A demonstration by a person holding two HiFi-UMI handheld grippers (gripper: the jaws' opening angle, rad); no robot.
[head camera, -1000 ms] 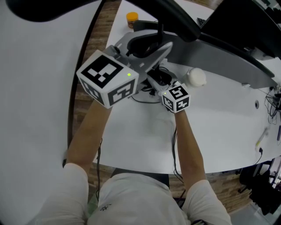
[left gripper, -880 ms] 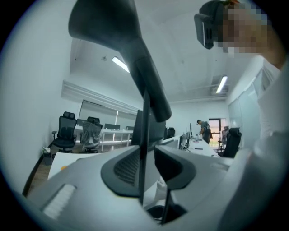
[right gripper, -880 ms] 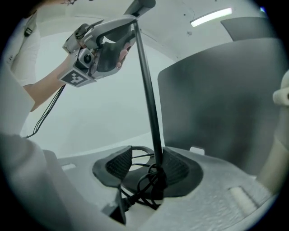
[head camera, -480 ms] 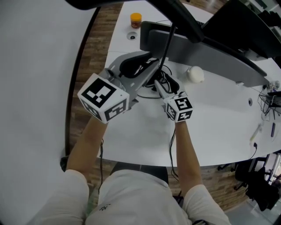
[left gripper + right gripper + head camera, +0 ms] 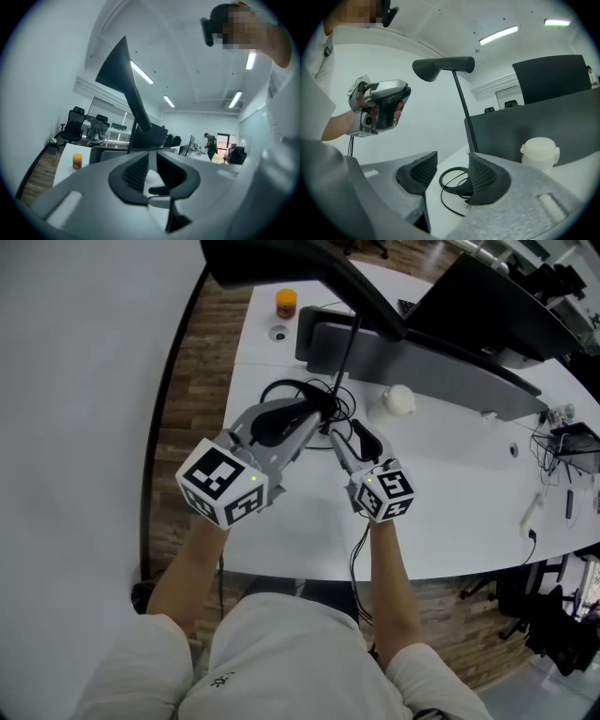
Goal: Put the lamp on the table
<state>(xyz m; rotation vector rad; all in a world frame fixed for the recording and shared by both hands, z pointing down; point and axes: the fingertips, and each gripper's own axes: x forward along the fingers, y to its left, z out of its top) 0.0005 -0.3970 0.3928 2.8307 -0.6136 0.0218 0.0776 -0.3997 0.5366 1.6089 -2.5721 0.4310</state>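
**Step in hand.** The lamp (image 5: 309,263) stands upright near the left end of the worktop (image 5: 450,484), toward its far edge. Its thin stem rises just in front of a grey monitor (image 5: 422,357), and its head reaches out above both grippers. Its foot is largely screened by the grippers. Placement therefore appears complete, and the current step is judged to be release and clearance.

**Jaw state.**
- Left gripper (image 5: 314,413): the jaws have just been closing and stand at a narrow gap. Nothing is between them.
- Right gripper (image 5: 349,432): the jaws have just been opening and stand wide. Nothing is gripped; a coil of black cable (image 5: 441,181) lies on the worktop beyond them.

**Next move.** Draw both grippers back toward the near edge. Keep them clear of the stem and of the cable, since a snag on either could tip the lamp.

**Count.**
- Lamp: one
- Grippers: two
- Cable coil: one
- Orange-capped jar (image 5: 286,303), far left corner: one
- White lidded pot (image 5: 398,399), beside the monitor: one
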